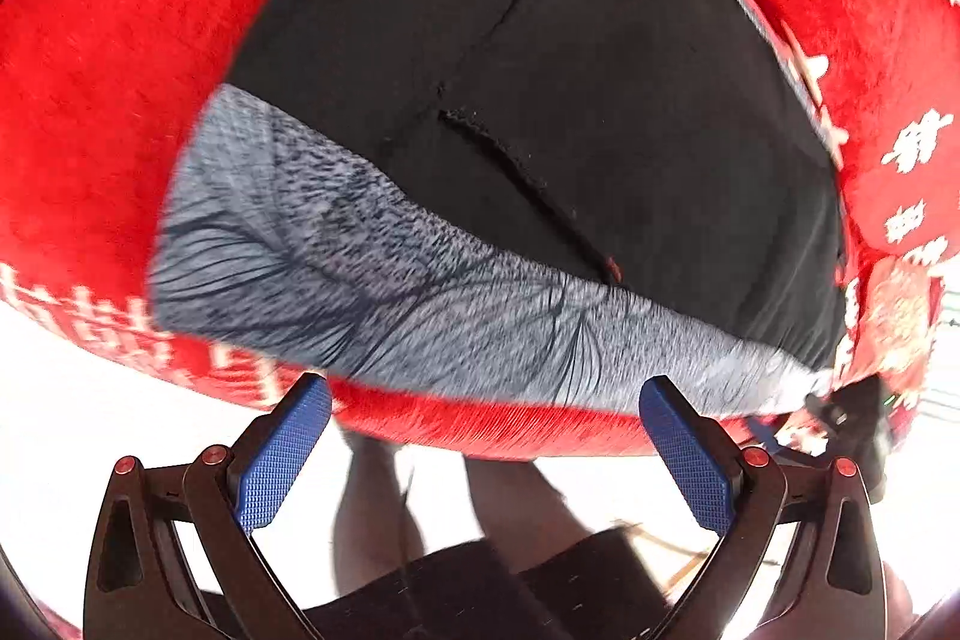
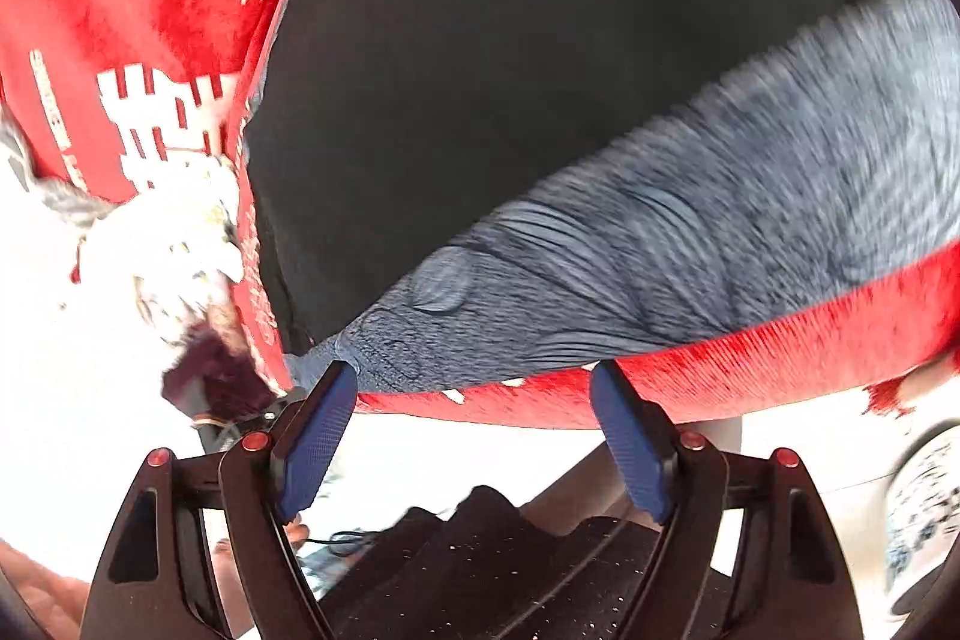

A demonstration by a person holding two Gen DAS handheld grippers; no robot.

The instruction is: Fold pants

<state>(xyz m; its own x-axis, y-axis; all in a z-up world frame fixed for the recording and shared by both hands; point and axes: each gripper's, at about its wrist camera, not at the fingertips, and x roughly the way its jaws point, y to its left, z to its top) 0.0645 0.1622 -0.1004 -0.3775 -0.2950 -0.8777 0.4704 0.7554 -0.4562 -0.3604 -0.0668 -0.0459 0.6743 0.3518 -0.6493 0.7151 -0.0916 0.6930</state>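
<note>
- Nearest the lens in the left wrist view, the left gripper has its two blue-padded fingers spread wide apart, with nothing between them.
- Just past those fingertips lies the near edge of a red cloth with white printed characters, which covers the work surface.
- On that cloth the pants lie spread flat: black fabric with a seam running diagonally through the middle, and a grey heathered waistband along the near edge, gathered in fine wrinkles.
- The waistband sits just beyond the left gripper's fingertips, apart from them; it runs from the left side of the view down to the right.
- In the right wrist view, the right gripper likewise has its jaws spread apart and empty.
- Its left fingertip sits right at the corner of the grey waistband, where a round button shows; whether it touches the cloth cannot be told.
- The red cloth's near edge passes just beyond the right fingertip, with the black pants fabric filling the upper middle of the view.
- Both views are slightly blurred.
</note>
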